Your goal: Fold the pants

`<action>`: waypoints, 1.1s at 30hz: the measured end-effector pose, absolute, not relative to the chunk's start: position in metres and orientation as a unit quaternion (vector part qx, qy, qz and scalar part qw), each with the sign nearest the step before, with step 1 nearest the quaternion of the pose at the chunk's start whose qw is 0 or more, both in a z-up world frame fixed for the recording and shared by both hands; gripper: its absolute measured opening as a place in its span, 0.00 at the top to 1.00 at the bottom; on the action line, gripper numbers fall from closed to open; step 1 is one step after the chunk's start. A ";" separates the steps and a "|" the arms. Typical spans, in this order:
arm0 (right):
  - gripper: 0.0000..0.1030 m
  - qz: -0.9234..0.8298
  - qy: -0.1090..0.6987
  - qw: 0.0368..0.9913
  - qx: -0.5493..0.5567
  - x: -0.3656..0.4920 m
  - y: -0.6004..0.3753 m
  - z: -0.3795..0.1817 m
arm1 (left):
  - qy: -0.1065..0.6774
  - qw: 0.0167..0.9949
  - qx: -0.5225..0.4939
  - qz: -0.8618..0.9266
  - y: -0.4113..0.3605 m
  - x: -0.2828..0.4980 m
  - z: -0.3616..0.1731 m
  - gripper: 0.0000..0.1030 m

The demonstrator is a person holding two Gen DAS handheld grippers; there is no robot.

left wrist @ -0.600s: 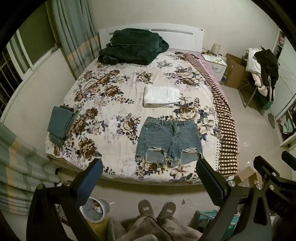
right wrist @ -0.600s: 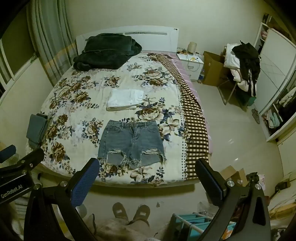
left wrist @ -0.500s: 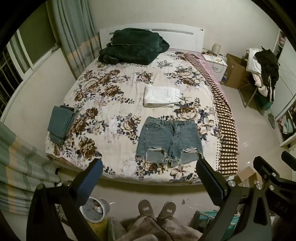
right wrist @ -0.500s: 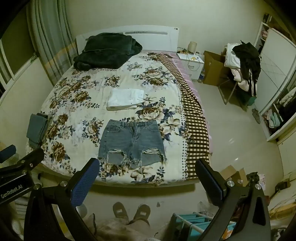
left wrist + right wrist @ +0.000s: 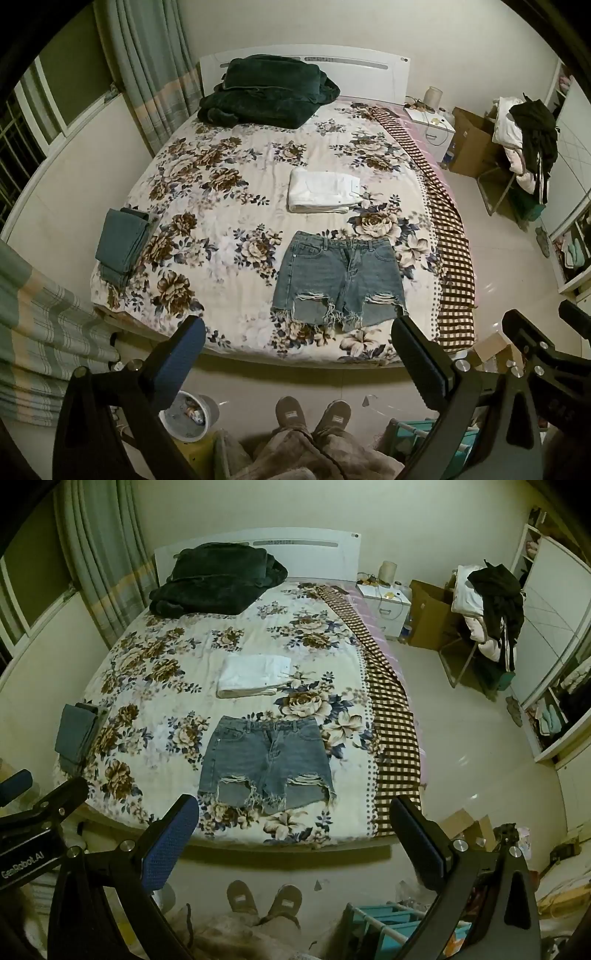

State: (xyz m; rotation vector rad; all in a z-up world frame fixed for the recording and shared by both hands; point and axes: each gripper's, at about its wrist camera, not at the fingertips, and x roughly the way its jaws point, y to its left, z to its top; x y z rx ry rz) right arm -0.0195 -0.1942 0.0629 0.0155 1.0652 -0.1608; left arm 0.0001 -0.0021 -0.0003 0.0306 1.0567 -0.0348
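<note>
A pair of frayed blue denim shorts [image 5: 338, 278] lies flat, waistband away from me, near the foot edge of the floral bed [image 5: 221, 206]. It also shows in the right wrist view [image 5: 264, 764]. My left gripper [image 5: 295, 332] is open and empty, held high above the floor short of the bed. My right gripper [image 5: 293, 812] is also open and empty at the same height, to the right of the left one.
Folded white pants [image 5: 323, 190] lie beyond the shorts. Folded teal pants [image 5: 122, 247] sit at the bed's left edge. A dark green blanket [image 5: 266, 96] is by the headboard. A checked cloth [image 5: 443, 236] runs down the right side. My feet [image 5: 314, 410] stand at the foot.
</note>
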 end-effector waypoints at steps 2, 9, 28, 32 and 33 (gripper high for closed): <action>0.00 -0.076 0.507 0.858 0.008 -0.019 -0.194 0.063 | 0.504 0.863 0.013 -0.014 0.000 0.000 0.000 0.00; 0.00 -0.075 0.508 0.858 0.009 -0.020 -0.188 0.063 | 0.503 0.864 0.012 -0.015 0.000 0.000 0.000 0.00; 0.00 -0.074 0.509 0.857 0.011 -0.022 -0.190 0.068 | 0.504 0.864 0.011 -0.015 0.000 0.000 0.000 0.00; 0.00 -0.074 0.508 0.858 0.010 -0.023 -0.189 0.070 | 0.503 0.864 0.010 -0.016 0.000 0.000 0.000 0.00; 0.00 -0.074 0.509 0.858 0.011 -0.023 -0.190 0.069 | 0.504 0.864 0.010 -0.016 0.000 0.000 0.000 0.00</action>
